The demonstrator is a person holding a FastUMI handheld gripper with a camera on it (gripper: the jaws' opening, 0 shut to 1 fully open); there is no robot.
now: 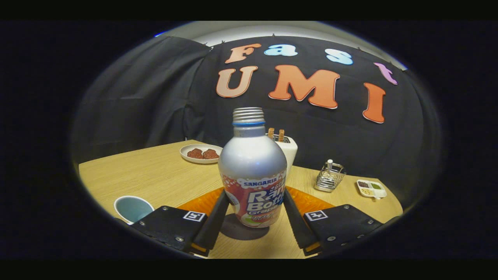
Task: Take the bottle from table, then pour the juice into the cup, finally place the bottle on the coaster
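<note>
The gripper [253,210] is pinching the upright, uncapped bottle [253,167] between both fingers, its long axis standing vertical just above the table [155,175], with the cup [132,208] lying off to the fingers' left and the orange coaster [311,202] just beyond them.

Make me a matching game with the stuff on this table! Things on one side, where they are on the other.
Things:
1. bottle
2. cup
3. plate
4. coaster

Places:
A. far side of the table, with brown pieces on it
B. between the gripper fingers
C. beside the left finger, on the wood
D. flat and orange, just behind the bottle

Pairs: 1-B, 2-C, 3-A, 4-D
</note>
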